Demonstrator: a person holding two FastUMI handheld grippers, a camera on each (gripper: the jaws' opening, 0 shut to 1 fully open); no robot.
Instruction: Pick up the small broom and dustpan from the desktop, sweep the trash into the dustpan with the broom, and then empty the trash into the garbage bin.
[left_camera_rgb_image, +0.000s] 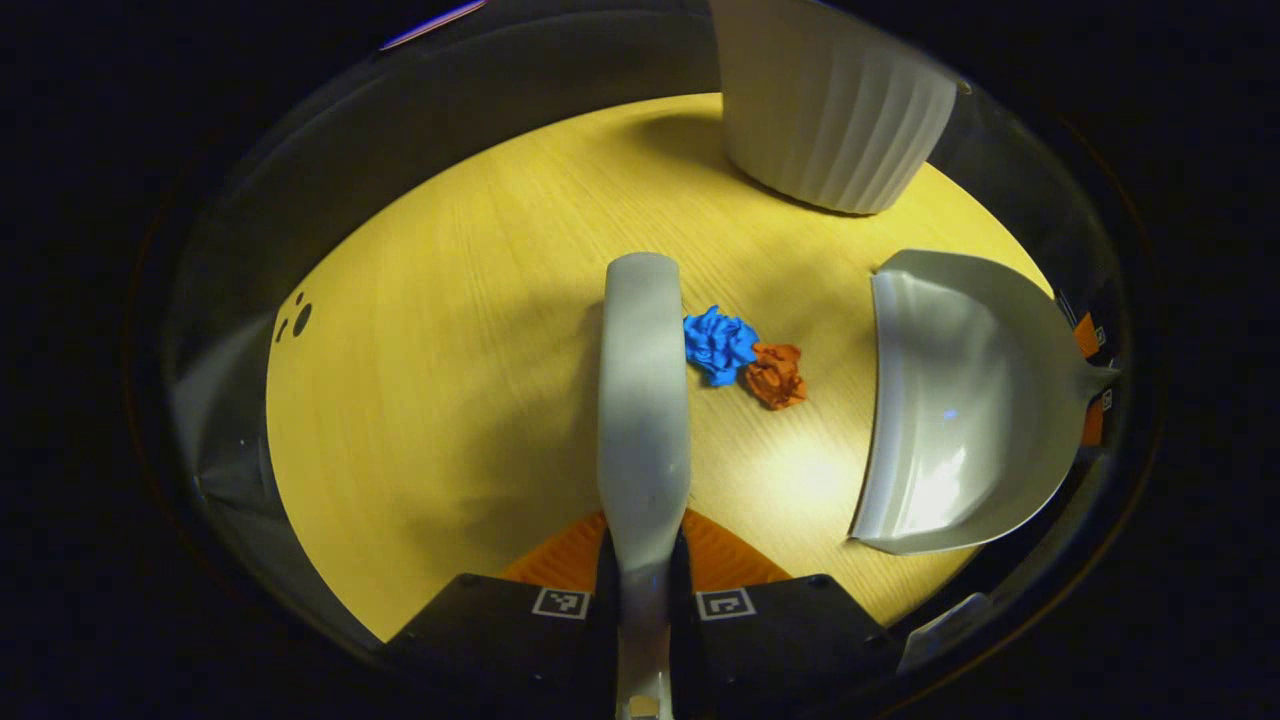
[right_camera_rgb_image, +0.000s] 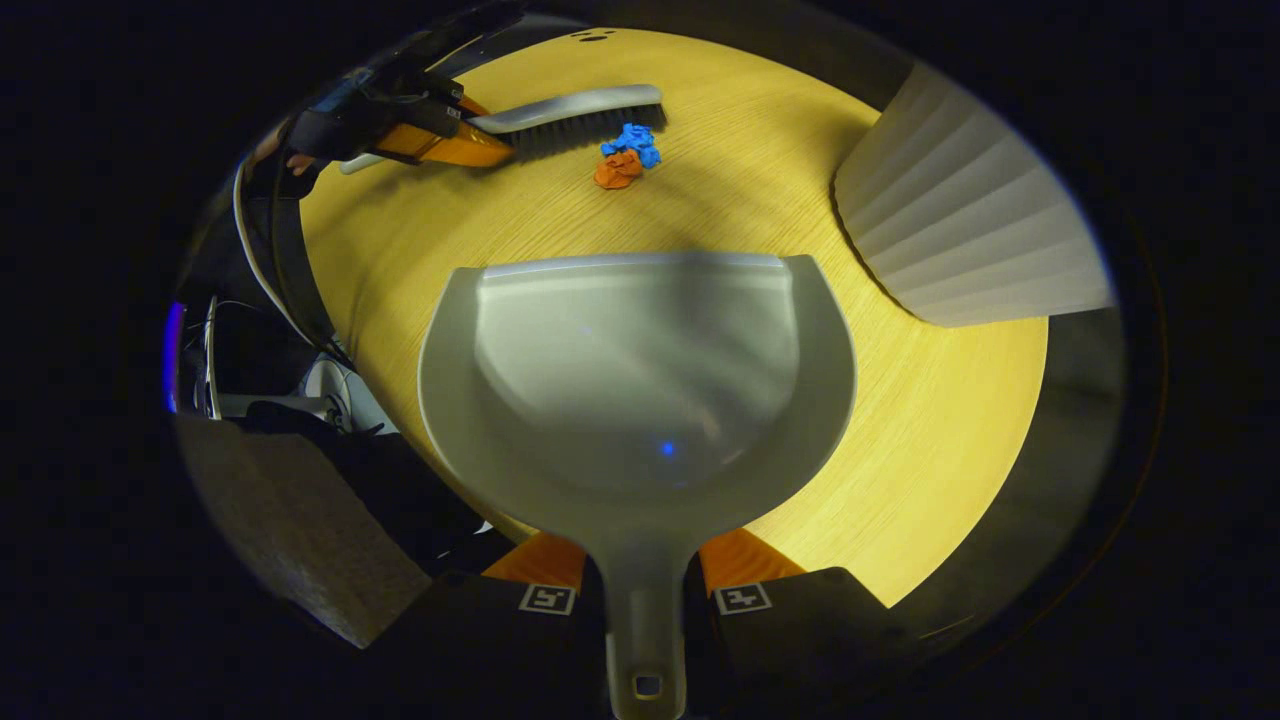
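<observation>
1. Right up close in the left gripper view, the left gripper (left_camera_rgb_image: 643, 575) has both fingers clamped on the handle of the broom (left_camera_rgb_image: 643, 400); the handle's tail is cut off at the bottom edge, and the bristles are hidden beneath the smooth grey back.
2. Same story in the right gripper view: the right gripper (right_camera_rgb_image: 645, 590) pinches the narrow handle of the dustpan (right_camera_rgb_image: 640, 390) between both fingers, the handle's hanging hole just visible at the bottom.
3. The dustpan is a glossy grey scoop with a straight front lip and rounded side walls, and its pan is bare inside.
4. Out on the pale wood-grain desktop (left_camera_rgb_image: 450, 400), the blue paper wad (left_camera_rgb_image: 718, 345) sits just beside the broom head, touching the orange paper wad (left_camera_rgb_image: 776, 375); both are crumpled and ragged.
5. Open wood lies between the wads and the dustpan's lip, and more open wood stretches toward the desktop's far-left rim.
6. In the right gripper view, the broom's dark bristles show, pressed close to the blue wad, with the other gripper's body blurred in shadow behind.
7. Farthest off, the garbage bin (left_camera_rgb_image: 830, 110), white and ribbed, stands near the desktop's far edge; its top is cut off, so its inside can't be seen.
</observation>
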